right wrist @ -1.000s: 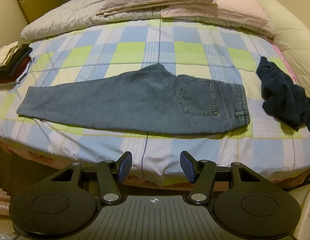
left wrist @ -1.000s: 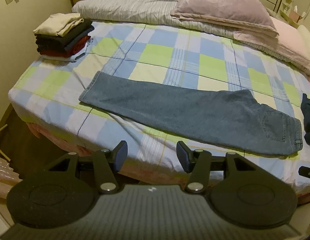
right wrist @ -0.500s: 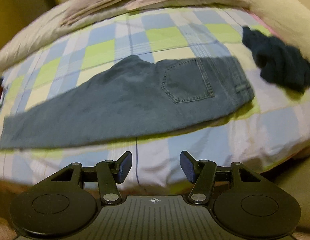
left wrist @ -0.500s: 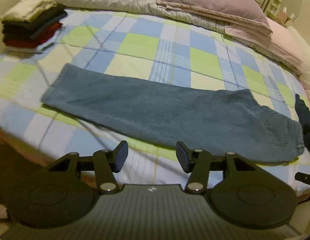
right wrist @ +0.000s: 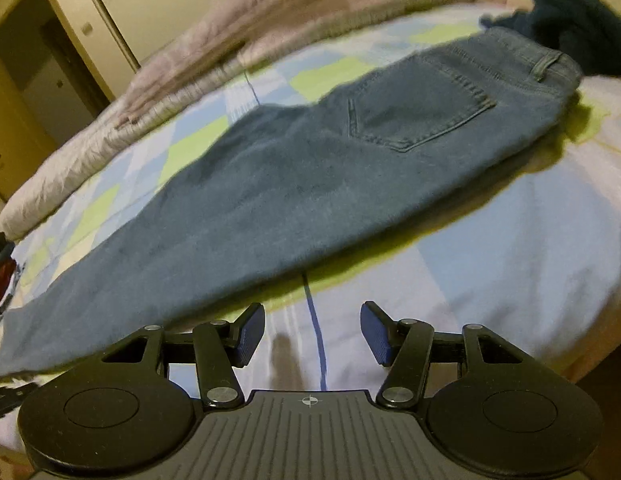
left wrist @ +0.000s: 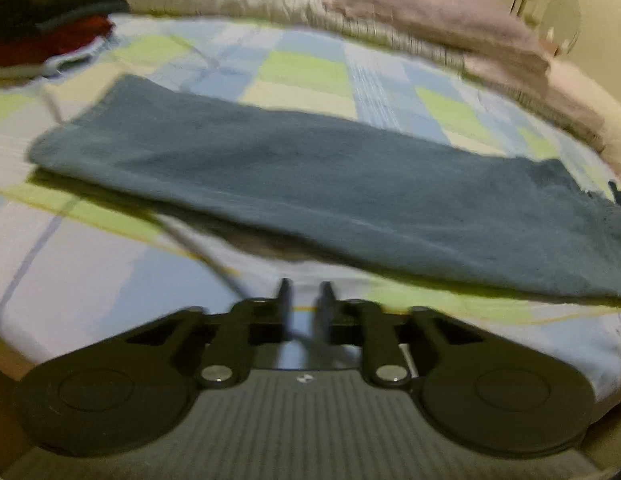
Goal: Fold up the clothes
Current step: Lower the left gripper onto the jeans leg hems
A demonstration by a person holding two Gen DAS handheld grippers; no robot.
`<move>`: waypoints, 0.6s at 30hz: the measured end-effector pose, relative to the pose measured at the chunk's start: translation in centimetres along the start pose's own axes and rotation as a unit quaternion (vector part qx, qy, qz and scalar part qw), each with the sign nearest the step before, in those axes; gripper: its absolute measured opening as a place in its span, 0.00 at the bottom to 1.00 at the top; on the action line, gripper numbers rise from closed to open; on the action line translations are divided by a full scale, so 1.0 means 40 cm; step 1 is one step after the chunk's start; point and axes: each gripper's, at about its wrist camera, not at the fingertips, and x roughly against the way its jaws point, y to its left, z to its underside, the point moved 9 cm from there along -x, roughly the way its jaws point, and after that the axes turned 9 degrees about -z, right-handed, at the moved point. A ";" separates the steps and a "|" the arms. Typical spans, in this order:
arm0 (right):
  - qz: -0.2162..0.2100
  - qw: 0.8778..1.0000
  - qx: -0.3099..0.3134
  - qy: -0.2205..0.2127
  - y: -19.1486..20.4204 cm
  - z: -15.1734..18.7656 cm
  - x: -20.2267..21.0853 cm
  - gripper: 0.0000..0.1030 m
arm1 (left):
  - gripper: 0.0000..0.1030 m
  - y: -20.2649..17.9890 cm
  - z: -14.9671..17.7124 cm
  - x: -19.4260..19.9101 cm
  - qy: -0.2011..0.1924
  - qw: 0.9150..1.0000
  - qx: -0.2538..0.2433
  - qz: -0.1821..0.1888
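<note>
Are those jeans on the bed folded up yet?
Only lengthwise: the jeans lie stretched long across the bed, one back pocket up.

bed point(right wrist: 530, 240): checked sheet | wardrobe doors point(right wrist: 158, 4): cream | light: dim, yellowish

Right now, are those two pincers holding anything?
No. The left gripper is nearly closed on nothing; the right gripper is open. The jeans lie untouched on the bed.

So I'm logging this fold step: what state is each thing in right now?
jeans: flat on the bed, folded lengthwise, ungripped
left tool: nearly shut, empty
right tool: open, empty
dark garment: crumpled, unfolded
clothes stack: folded, piled
</note>
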 end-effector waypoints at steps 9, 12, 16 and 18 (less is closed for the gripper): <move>0.022 0.999 -0.014 -0.029 0.089 0.074 0.209 0.55 | 0.31 0.216 0.051 0.138 0.015 0.990 0.141 0.002; 0.020 0.999 -0.005 -0.048 0.122 0.063 0.272 0.55 | 0.31 0.225 0.045 0.198 0.002 0.983 0.181 0.039; 0.001 0.997 -0.001 -0.072 0.150 0.065 0.333 0.55 | 0.31 0.230 0.016 0.252 -0.013 0.973 0.219 0.068; -0.009 0.996 0.001 -0.084 0.164 0.066 0.364 0.55 | 0.31 0.225 -0.001 0.283 -0.023 0.968 0.234 0.083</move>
